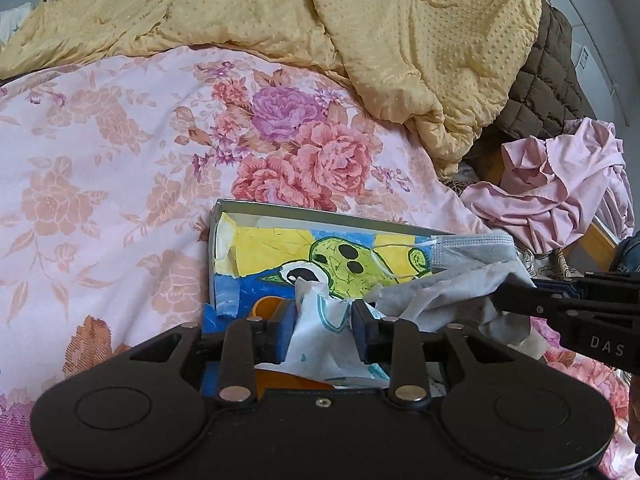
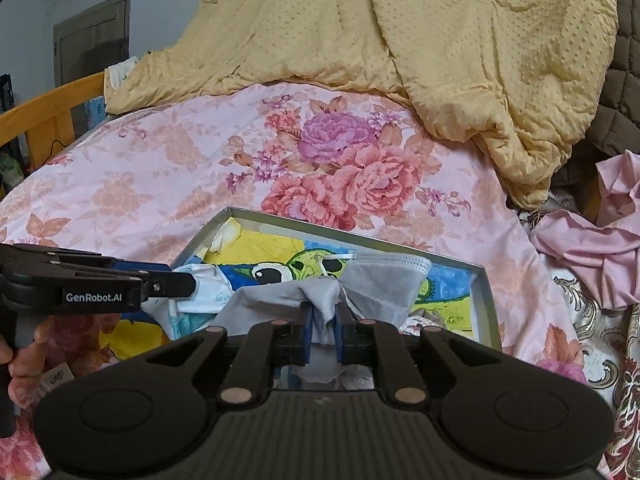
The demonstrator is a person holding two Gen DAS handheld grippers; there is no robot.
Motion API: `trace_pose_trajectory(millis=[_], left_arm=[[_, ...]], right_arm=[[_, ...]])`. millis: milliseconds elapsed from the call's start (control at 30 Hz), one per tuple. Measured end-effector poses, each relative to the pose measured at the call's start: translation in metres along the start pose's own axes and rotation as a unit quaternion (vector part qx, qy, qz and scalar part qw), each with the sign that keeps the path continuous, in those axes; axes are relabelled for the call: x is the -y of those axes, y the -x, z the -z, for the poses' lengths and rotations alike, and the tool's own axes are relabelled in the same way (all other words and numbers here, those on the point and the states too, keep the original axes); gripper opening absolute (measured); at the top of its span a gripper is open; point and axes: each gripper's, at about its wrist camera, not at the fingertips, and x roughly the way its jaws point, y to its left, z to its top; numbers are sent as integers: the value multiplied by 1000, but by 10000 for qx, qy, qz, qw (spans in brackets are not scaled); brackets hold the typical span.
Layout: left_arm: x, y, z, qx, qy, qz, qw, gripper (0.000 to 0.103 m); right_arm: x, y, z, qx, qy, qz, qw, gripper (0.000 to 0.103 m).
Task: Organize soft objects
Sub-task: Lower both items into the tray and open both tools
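While both grippers hang over the shallow box (image 2: pixel 486 292) sitting on the flowery pink bedspread (image 1: pixel 100 168), the left gripper (image 1: pixel 323 326) has its jaws partly apart with a bit of white printed cloth (image 1: pixel 320 344) bunched between the pads, can't tell if they're actually squeezing it. The right gripper (image 2: pixel 323 334) is only slightly open, grey cloth (image 2: pixel 276 300) pinched between its blue pads. Grey face mask (image 2: pixel 390 280) lies in the box on the cartoon picture, touching the grey cloth. Yellow quilt (image 2: pixel 440 40) is piled behind.
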Motion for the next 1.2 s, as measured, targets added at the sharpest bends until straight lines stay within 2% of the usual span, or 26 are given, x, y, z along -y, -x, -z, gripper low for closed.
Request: trace_pose_trajectory(millis=[33, 200, 300, 367, 600, 733, 867, 1200], left_arm=[[0, 0, 0, 2, 10, -2, 10000, 34], [-1, 1, 0, -86, 42, -92, 9999, 49], [-2, 5, 1, -82, 30, -146, 9999, 59], [-2, 7, 2, -88, 43, -162, 9998, 64], [4, 15, 3, -72, -40, -208, 9998, 70], [6, 19, 5, -54, -76, -236, 9997, 80], [5, 22, 7, -38, -58, -271, 9996, 84], [7, 32, 16, 4, -177, -355, 9992, 89]], right_arm=[[0, 0, 0, -7, -16, -1, 10000, 16], [-2, 2, 2, -32, -84, 8, 10000, 42], [-4, 5, 2, -24, -85, -5, 10000, 50], [-5, 7, 2, -20, -78, -9, 10000, 53], [-7, 11, 3, 31, -112, -67, 9999, 61], [-7, 11, 4, 0, -139, -38, 9999, 65], [-7, 12, 8, -10, -155, 3, 9999, 70], [-14, 18, 12, 9, -115, -5, 9999, 75]])
